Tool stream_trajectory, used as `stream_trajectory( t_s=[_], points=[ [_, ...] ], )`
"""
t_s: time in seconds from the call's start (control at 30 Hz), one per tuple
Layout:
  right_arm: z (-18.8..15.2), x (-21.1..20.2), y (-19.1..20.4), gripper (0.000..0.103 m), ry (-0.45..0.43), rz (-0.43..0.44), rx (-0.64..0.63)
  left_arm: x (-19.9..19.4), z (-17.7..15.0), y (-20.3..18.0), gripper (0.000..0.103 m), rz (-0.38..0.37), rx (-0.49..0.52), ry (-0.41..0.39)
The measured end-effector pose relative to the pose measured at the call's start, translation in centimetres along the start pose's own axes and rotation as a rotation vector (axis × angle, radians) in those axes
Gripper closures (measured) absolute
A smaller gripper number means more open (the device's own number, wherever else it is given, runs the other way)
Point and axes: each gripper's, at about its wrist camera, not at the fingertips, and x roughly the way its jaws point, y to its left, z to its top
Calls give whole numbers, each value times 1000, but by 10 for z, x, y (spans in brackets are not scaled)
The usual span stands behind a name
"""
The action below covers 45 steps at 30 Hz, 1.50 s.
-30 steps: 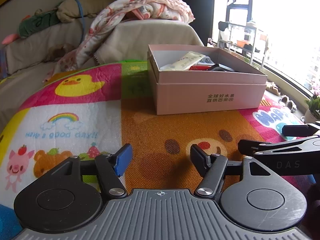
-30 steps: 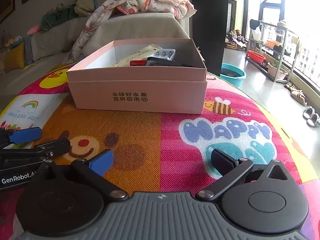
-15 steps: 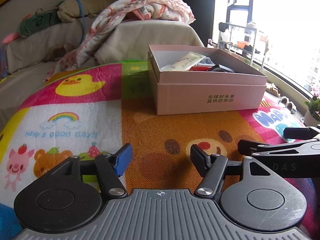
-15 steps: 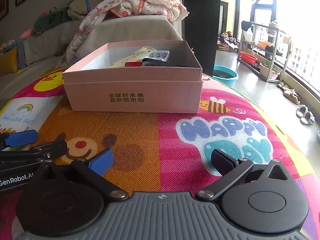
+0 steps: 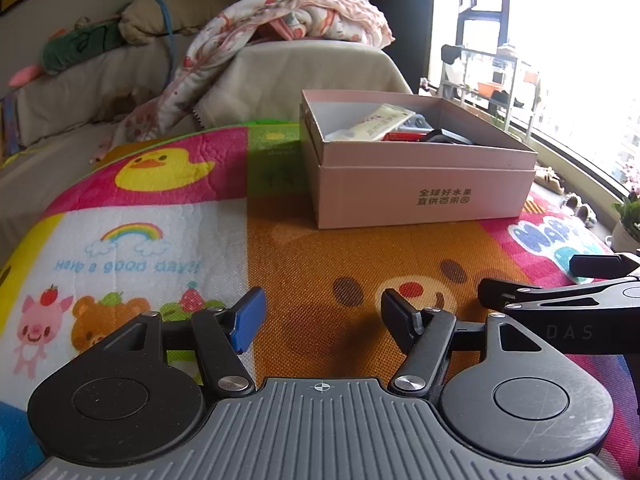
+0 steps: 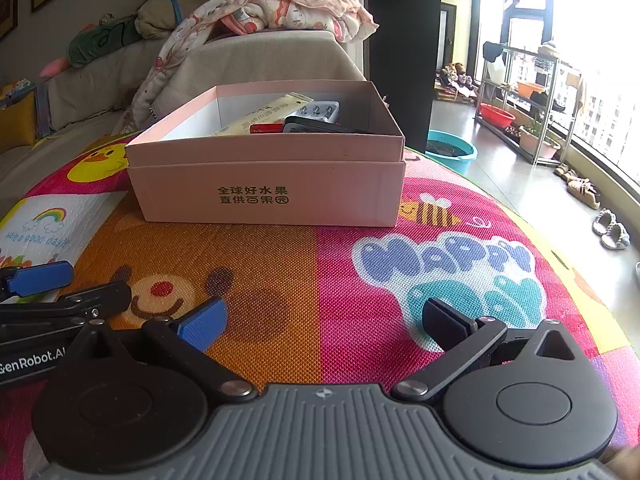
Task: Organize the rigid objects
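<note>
While items sit boxed (image 6: 264, 172), 2 empty, wide-spread tongs (image 5: 322, 316) (image 6: 324, 320).

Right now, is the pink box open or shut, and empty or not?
Open and not empty: the pink box has no lid on top, and a cream packet, a blister pack and a dark item lie inside.

A bright cartoon play mat (image 6: 360, 248) covers the floor, printed with a duck, a rainbow, a bear face and a bee (its panels are pink, white, orange and green). One pink cardboard box (image 6: 264, 184) stands on it, open-topped, straddling the orange and pink panels.
</note>
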Motion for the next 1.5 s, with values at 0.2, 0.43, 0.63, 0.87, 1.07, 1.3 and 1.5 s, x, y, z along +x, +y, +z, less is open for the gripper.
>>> stream_trajectory(
  t_s=[0.2,0.43,0.63,0.87,1.07,1.3,1.5],
  points=[
    [0,0,0,0,0,0,0,0,0,-2,32,8,11,1],
    [0,0,0,0,0,0,0,0,0,-2,32,9,13,1],
    [0,0,0,0,0,0,0,0,0,-2,32,9,12,1],
    [0,0,0,0,0,0,0,0,0,-1,32,8,12,1],
    [0,0,0,0,0,0,0,0,0,-2,32,9,12,1],
    [0,0,0,0,0,0,0,0,0,-1,32,8,11,1],
    [0,0,0,0,0,0,0,0,0,-1,32,9,13,1]
  ],
)
